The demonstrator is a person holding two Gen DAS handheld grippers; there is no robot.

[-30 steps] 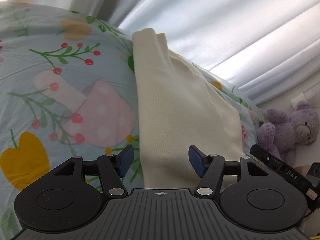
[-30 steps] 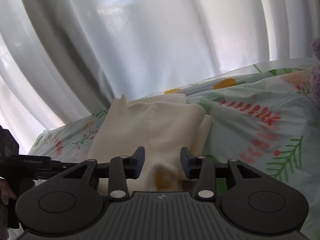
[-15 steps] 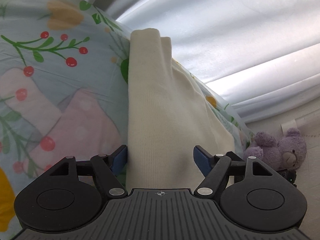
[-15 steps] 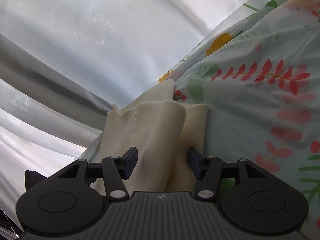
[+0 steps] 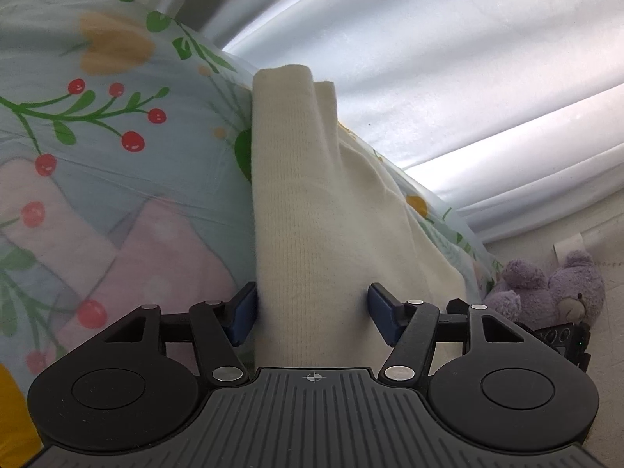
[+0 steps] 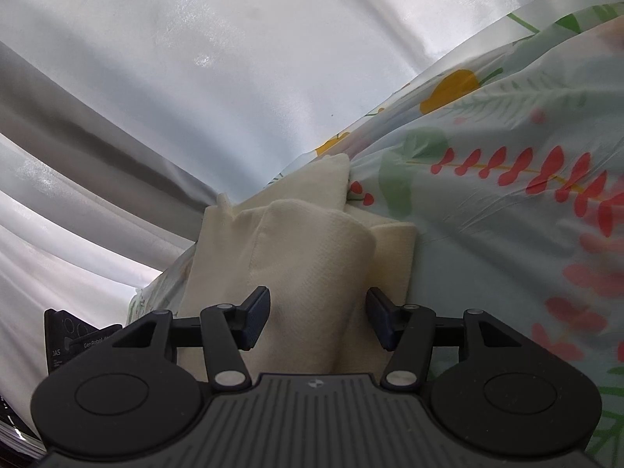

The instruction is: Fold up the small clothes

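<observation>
Both cameras have dropped closer to the cream ribbed-knit folded garment (image 5: 308, 234) than a second ago, so that it now fills the middle of each view and the white curtain takes less of the right one. It lies on the pale blue floral bedsheet (image 5: 117, 179), running from 6 o'clock up to about 12 o'clock in the left view, its far end a rolled fold against the white pleated curtain (image 5: 448, 58). In the right view the same garment (image 6: 312, 257) shows as overlapping folded layers, a small corner sticking up at 11 o'clock; its near end is hidden under the black gripper body in both views. The left gripper (image 5: 312, 312) straddles the cloth with its jaws closing: the left blue pad sits right at the garment's edge, the right pad stands clear over the fabric, so nothing is pinched. The right gripper (image 6: 318, 318) has its jaws parted over a raised fold, both pads apart from it, grasping nothing. Both grippers tilt downward toward the bed. At 4 o'clock in the left view a purple plush teddy bear (image 5: 557, 292) lies on the pale floor, its lower part cut off by the other gripper's black body. That device's printed lettering, at 8 o'clock in the right view, is too small to read fully.
</observation>
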